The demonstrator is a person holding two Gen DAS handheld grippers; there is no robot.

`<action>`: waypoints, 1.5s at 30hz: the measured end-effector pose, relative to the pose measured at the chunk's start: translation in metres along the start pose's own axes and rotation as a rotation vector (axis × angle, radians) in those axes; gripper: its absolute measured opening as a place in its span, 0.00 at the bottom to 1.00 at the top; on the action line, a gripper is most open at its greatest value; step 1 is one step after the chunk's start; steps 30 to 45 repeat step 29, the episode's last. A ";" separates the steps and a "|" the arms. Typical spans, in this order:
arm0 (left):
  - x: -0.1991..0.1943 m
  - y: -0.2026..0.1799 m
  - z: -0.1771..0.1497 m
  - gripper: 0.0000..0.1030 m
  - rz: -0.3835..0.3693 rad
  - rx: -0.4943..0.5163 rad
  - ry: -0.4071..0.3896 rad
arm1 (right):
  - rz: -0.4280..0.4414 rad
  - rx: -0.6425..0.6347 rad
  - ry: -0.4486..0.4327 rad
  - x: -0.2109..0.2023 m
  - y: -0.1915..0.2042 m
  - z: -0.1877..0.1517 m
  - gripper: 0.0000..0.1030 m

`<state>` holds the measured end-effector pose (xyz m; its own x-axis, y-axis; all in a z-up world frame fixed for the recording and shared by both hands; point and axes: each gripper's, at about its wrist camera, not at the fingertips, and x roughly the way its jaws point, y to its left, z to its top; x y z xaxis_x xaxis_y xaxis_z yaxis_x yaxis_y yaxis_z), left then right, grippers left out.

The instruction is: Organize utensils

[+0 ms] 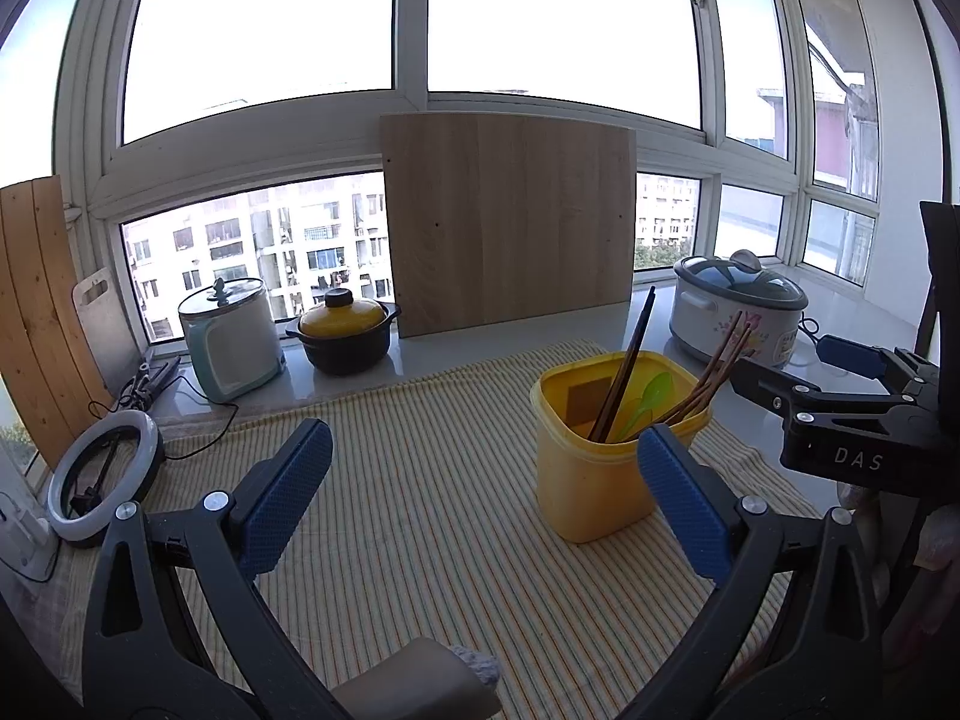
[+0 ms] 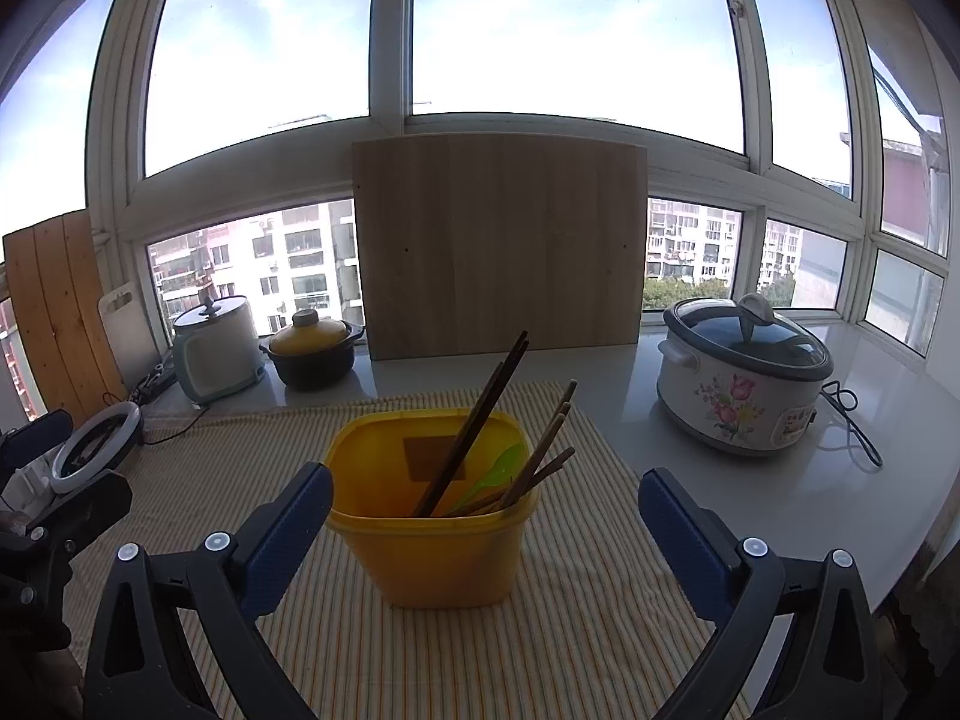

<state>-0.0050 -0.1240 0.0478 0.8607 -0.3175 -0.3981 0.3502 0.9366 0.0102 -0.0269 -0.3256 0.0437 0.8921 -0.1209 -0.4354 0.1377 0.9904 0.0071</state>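
Both sets of jaws stand wide apart and hold nothing. Left gripper [image 1: 485,456]: its two blue pads frame bare striped cloth [image 1: 420,480]; the yellow tub [image 1: 600,456] sits just inside the right-hand pad, which overlaps the tub's near right corner in the left wrist view; contact cannot be told. Right gripper [image 2: 485,501]: the yellow tub [image 2: 432,540] sits between the jaws, closer to the left-hand pad, which overlaps the tub's left edge in view; again contact unclear. A wide gap shows between the tub and the right-hand pad.

Tub stands upright on the striped cloth over the worktop [image 2: 750,480]. Inside it: two dark chopsticks [image 2: 474,426] leaning up and away from the jaws, a bunch of brown chopsticks [image 2: 546,450] fanning toward the right-hand side, and a green plastic spoon [image 2: 492,474] low between them. All utensils seen are in the tub.

Beyond the jaws, along the window: a light wooden board [image 2: 498,246] propped upright straight ahead, a yellow-lidded black pot [image 2: 312,348] and a pale green cooker [image 2: 216,354] ahead-left, a floral slow cooker [image 2: 744,384] ahead-right with its cord trailing on the worktop. A ring light [image 1: 105,474] lies outside the left gripper's left-hand pad. The right gripper shows at the right edge of the left wrist view.
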 end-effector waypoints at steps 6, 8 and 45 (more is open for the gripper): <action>-0.001 -0.001 -0.002 1.00 0.003 0.009 0.002 | 0.001 -0.001 0.003 0.001 0.000 0.000 1.00; -0.002 -0.001 -0.002 1.00 0.004 0.013 0.002 | 0.004 0.000 0.004 0.001 0.000 -0.001 1.00; -0.003 0.007 -0.007 1.00 0.018 0.013 0.002 | 0.001 -0.006 0.016 0.004 0.000 -0.004 1.00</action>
